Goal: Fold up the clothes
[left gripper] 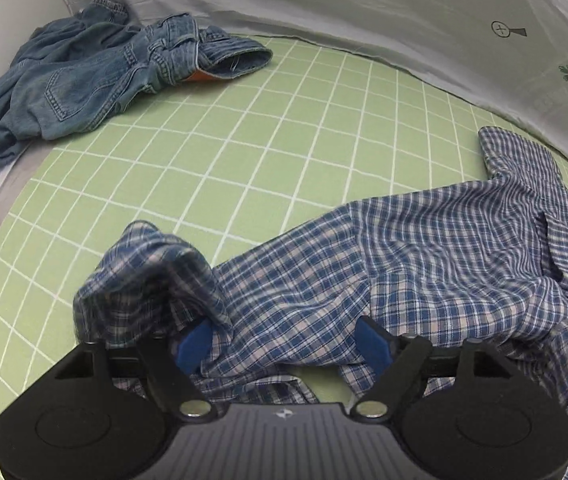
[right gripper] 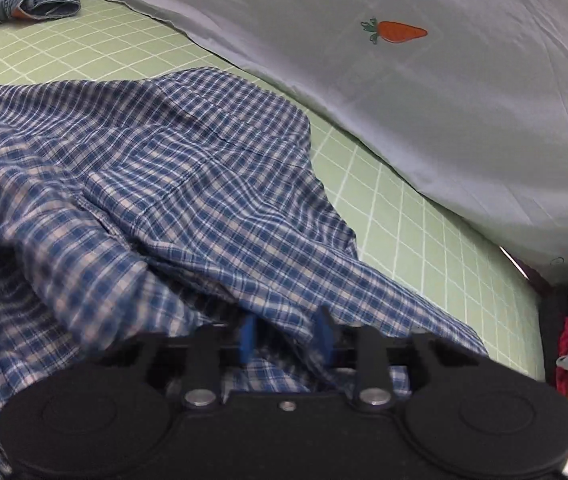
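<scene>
The plaid shirt (left gripper: pixel 424 264) lies crumpled on the green checked bed sheet (left gripper: pixel 243 128), its length running sideways between both tongs. Left tongs (left gripper: pixel 284 342) gape, released, over bunched cloth — right tongs (right gripper: pixel 287 336) appear clenched on a fold at its opposite edge.

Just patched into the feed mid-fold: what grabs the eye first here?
The rumpled blue plaid shirt sprawls across the green grid sheet, filling the near foreground in both wrist views. The left claw stands open over a bunched part of the shirt, while the right claw has shirt cloth between its blue fingers. Crumpled denim jeans lie at the far left, beside a grey pillow with a carrot print.
</scene>
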Demonstrator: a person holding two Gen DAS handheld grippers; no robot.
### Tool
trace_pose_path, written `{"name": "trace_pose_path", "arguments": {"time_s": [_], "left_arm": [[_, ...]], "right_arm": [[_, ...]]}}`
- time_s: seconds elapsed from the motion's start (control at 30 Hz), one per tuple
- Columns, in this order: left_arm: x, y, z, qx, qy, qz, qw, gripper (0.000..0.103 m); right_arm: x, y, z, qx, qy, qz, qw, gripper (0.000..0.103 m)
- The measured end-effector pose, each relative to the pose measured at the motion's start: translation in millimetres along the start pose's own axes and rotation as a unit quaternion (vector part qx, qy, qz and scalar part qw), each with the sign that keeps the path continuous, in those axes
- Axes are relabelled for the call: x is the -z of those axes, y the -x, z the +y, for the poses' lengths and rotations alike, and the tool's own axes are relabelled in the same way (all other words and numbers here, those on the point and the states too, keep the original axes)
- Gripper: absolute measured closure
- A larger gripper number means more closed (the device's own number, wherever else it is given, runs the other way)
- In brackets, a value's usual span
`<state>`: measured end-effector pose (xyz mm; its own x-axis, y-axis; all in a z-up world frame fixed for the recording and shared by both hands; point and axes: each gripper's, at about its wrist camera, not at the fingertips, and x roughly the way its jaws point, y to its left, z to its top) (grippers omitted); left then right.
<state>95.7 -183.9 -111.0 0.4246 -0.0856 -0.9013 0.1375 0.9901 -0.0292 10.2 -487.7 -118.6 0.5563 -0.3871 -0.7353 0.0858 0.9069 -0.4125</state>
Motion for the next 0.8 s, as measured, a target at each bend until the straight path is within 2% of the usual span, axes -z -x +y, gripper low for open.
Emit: {"name": "trace_pose_path", "arguments": {"time_s": [0.13,0.23,0.3,0.33,0.4,0.43,0.47,0.53,0.6,0.7,0.77,0.8], "left_arm": [[1.6,-6.5,4.0,-0.007,0.005,0.012,0.9999,0.022],[3.0,-9.8,2.9,-0.012,0.001,0.017,0.9998,0.022],[3.7,-10.1,2.3,-0.013,-0.002,0.017,0.9998,0.021],[3.6,-9.9,2.4,-0.013,-0.002,0.017,0.9998,0.021],[2.5,-9.0,2.4,-0.014,-0.002,0.017,0.9998,0.021],[1.1,-7.9,1.6,-0.014,-0.003,0.015,0.9998,0.021],[-0.3,-6.3,0.7,-0.015,-0.006,0.012,0.9998,0.021],[-4.9,-1.8,-2.4,-0.015,-0.016,0.000,0.9998,0.021],[-11.7,3.0,-6.5,-0.010,-0.031,-0.016,0.9993,0.021],[-25.2,4.2,-14.2,0.000,-0.050,-0.032,0.9983,0.021],[-34.4,0.6,-20.8,0.008,-0.061,-0.035,0.9975,0.020],[-39.2,-1.5,-24.6,0.012,-0.067,-0.036,0.9970,0.020]], "right_arm": [[2.8,7.5,-50.1,0.044,-0.085,-0.014,0.995,0.099],[6.4,3.6,-106.3,0.120,-0.140,0.006,0.983,0.100],[19.3,-1.1,-147.1,0.199,-0.179,0.046,0.962,0.100],[26.5,-3.4,-166.8,0.239,-0.196,0.067,0.949,0.099],[38.4,-7.8,-192.9,0.320,-0.194,0.125,0.919,0.096],[44.2,-8.4,-201.1,0.349,-0.188,0.151,0.906,0.084],[47.4,-5.5,-205.8,0.364,-0.187,0.159,0.899,0.074],[44.0,9.1,-201.0,0.338,-0.201,0.116,0.912,0.036],[37.0,18.7,-191.2,0.286,-0.219,0.070,0.930,0.014],[20.2,14.3,-167.2,0.153,-0.256,0.019,0.954,0.011],[7.8,6.5,-150.8,0.066,-0.276,-0.004,0.959,0.011],[-0.2,-2.6,-140.3,0.035,-0.268,-0.006,0.963,0.011]]}}
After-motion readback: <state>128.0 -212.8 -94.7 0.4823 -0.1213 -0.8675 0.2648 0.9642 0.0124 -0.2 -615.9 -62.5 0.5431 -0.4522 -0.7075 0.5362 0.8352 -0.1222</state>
